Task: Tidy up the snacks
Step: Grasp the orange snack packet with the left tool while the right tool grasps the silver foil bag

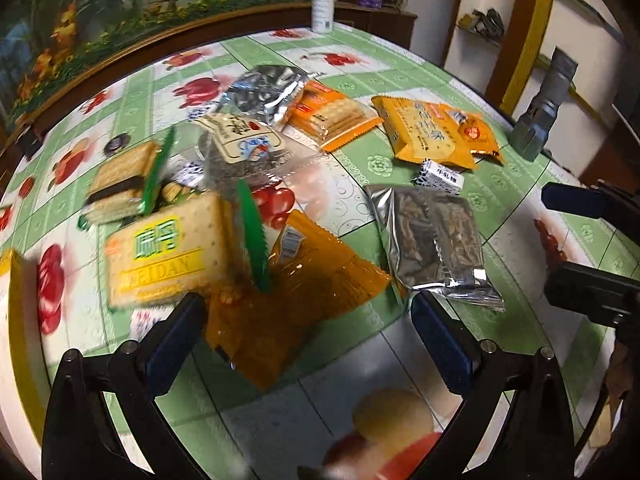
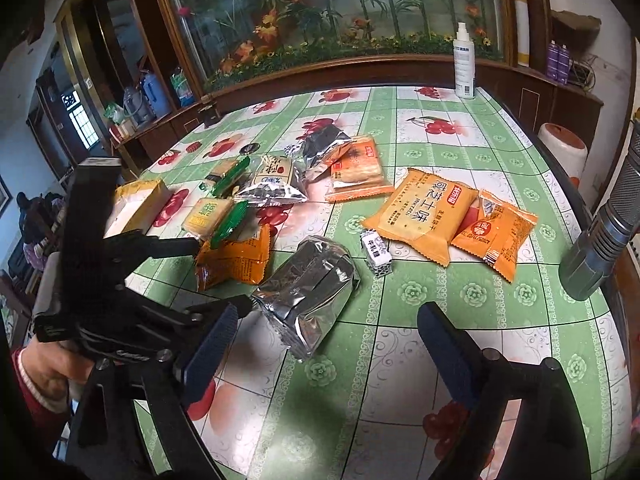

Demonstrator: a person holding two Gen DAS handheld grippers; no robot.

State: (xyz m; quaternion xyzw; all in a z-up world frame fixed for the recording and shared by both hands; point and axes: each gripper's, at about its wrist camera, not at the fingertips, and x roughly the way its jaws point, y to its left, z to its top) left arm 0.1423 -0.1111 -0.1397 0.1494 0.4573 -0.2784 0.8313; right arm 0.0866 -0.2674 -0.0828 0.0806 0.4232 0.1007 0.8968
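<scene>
Snack packets lie scattered over the green fruit-print tablecloth [image 2: 400, 344], none yet sorted. At the left, the left gripper [image 1: 308, 320] hangs with its jaws spread, empty, astride the near end of an orange packet [image 1: 288, 292] that lies against a green-trimmed cracker pack [image 1: 160, 252]. It looks like the next pick: lower squarely, pinch across the packet's flat body, not its crimped edge, and keep clear of the cracker pack. In the middle, a silver foil packet [image 2: 308, 300] lies just beyond the right gripper [image 2: 328, 344], whose jaws also stand wide with nothing between them. Farther right sit a small white candy [image 2: 376, 254] and two orange biscuit packets [image 2: 424, 216].
</scene>
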